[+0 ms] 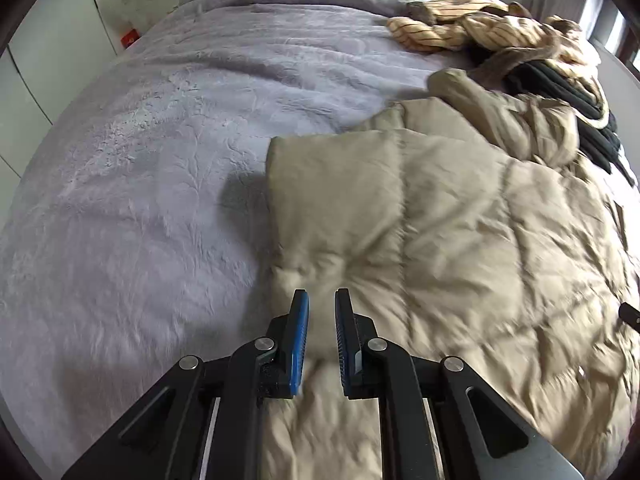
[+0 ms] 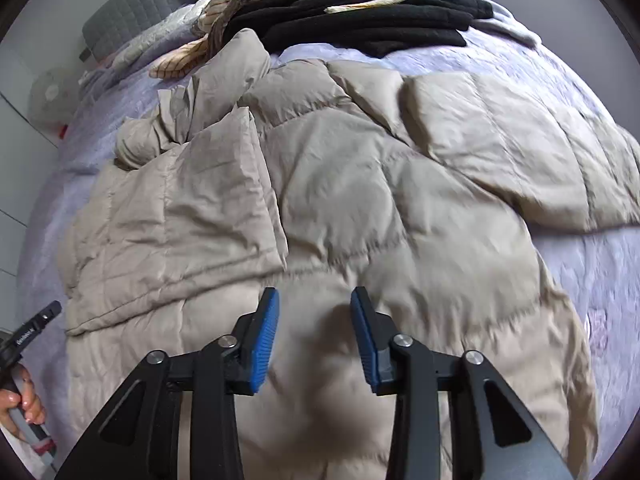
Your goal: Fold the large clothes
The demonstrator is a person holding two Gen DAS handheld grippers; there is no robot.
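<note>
- Left gripper (image 1: 321, 300): fingers a narrow gap apart with nothing pinched, hanging over the left edge of the tan puffer jacket (image 1: 420, 232).
- Right gripper (image 2: 315, 300): fingers spread about halfway, empty, over the jacket's near middle.
- Jacket lies spread on the bed (image 1: 140, 160) with its purple-grey cover; one panel is folded over at 10 o'clock in the right view.
- Black clothes (image 2: 372, 20) and striped cream fabric (image 1: 460, 28) are piled at 12 to 1 o'clock beyond it.
- A hand (image 2: 20, 408) shows at 8 o'clock.
</note>
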